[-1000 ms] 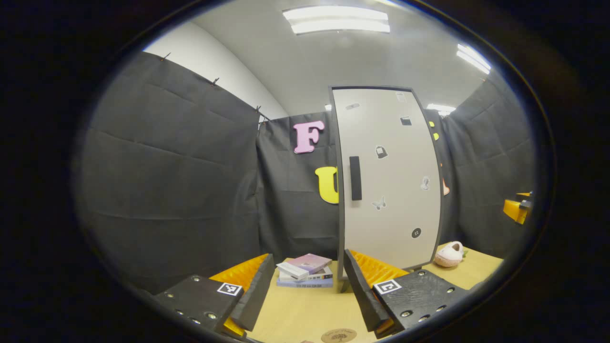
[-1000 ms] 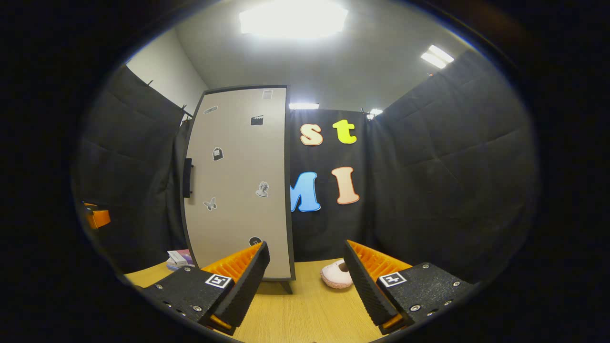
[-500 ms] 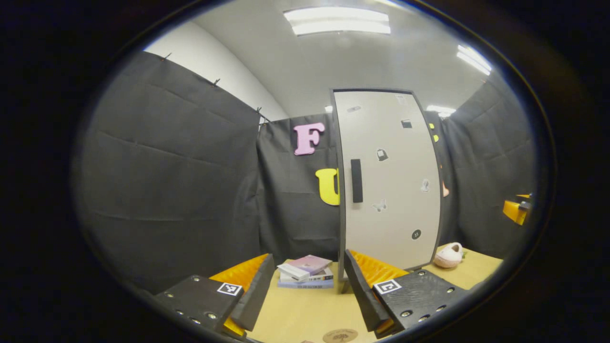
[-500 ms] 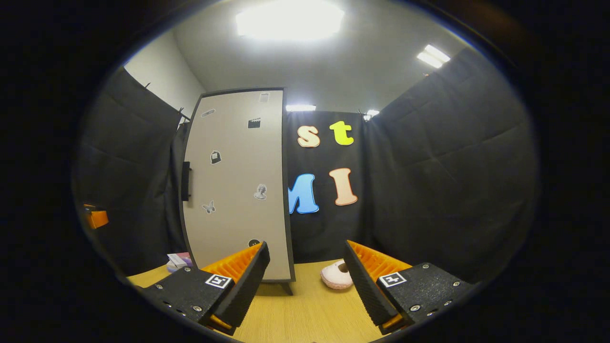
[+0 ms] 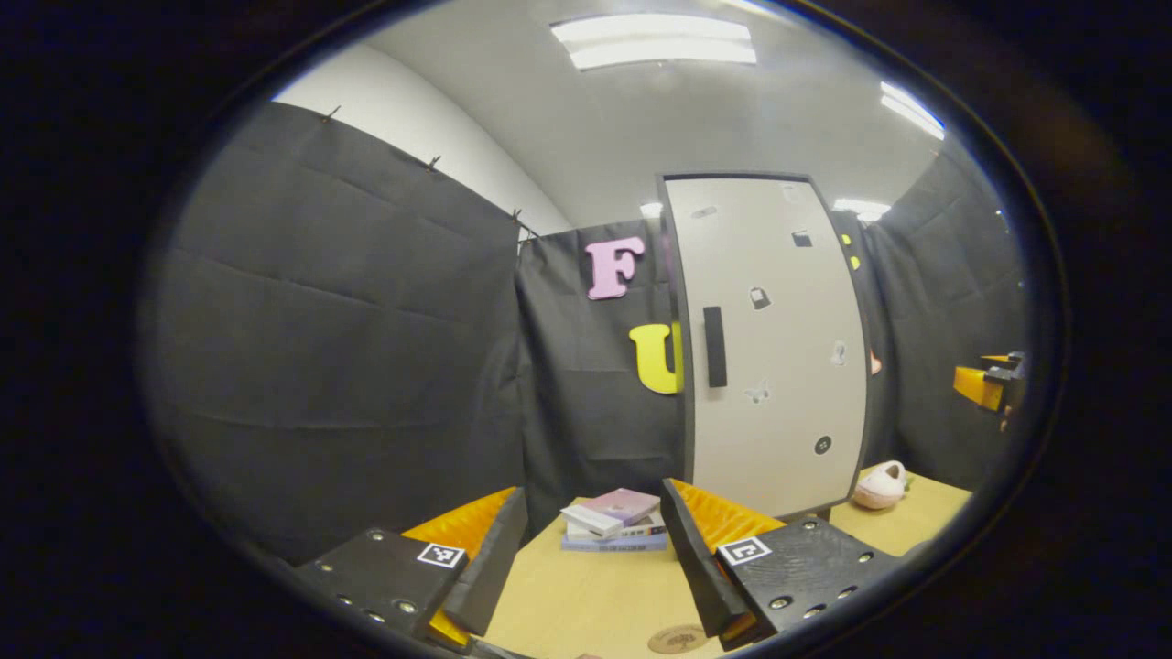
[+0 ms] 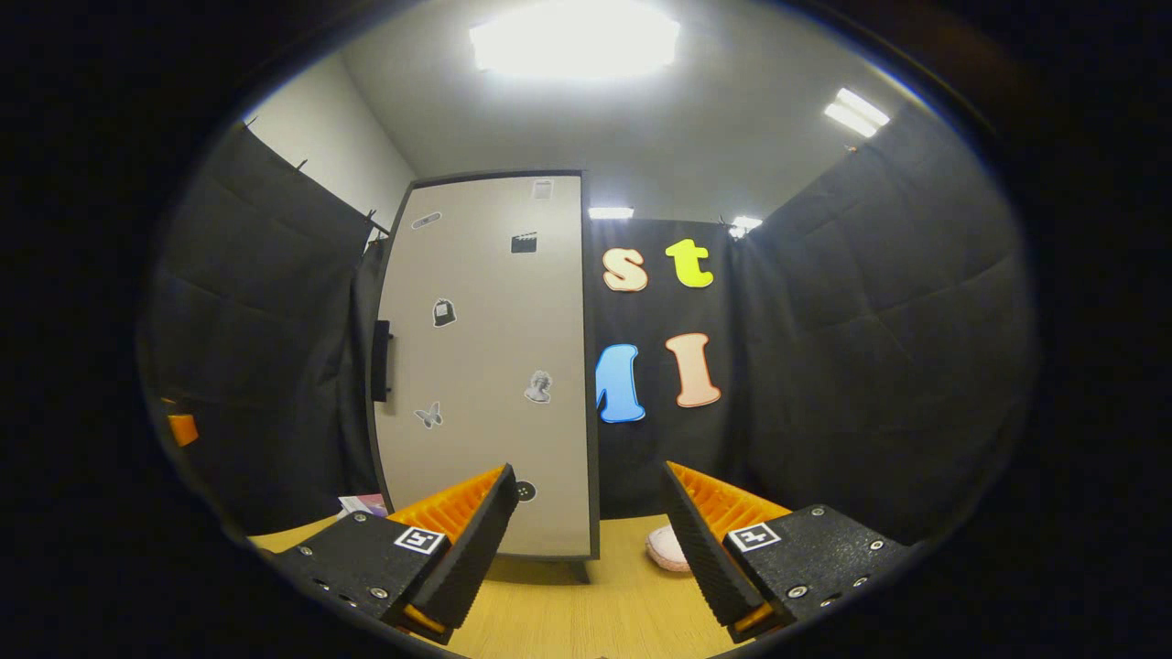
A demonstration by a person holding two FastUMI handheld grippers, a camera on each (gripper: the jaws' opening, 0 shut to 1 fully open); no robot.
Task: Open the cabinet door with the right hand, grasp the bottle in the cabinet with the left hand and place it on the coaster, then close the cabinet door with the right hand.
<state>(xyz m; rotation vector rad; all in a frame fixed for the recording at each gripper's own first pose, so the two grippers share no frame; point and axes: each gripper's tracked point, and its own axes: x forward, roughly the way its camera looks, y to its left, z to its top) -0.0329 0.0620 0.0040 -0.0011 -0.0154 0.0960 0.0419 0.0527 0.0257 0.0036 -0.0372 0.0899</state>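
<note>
A tall pale cabinet [image 5: 778,348] with stickers and a dark vertical handle [image 5: 714,346] stands on the wooden table, its door closed. In the right gripper view the cabinet [image 6: 490,366] is ahead to the left, its handle [image 6: 381,361] on the left edge. The bottle is hidden inside. A round brown coaster [image 5: 678,638] lies on the table near my left gripper [image 5: 593,558], which is open and holds nothing. My right gripper [image 6: 586,540] is open too, well short of the cabinet. Its body [image 5: 987,384] appears at the far right of the left gripper view.
A stack of books [image 5: 612,519] lies left of the cabinet's foot. A pink slipper [image 5: 879,485] sits on the table to the cabinet's right, also seen as the slipper [image 6: 667,547] in the right gripper view. Black cloth walls close in all sides.
The cabinet has shifted right in both views and looks slightly bigger in the right gripper view. The right gripper's body sits higher in the left gripper view. Both grippers stay open.
</note>
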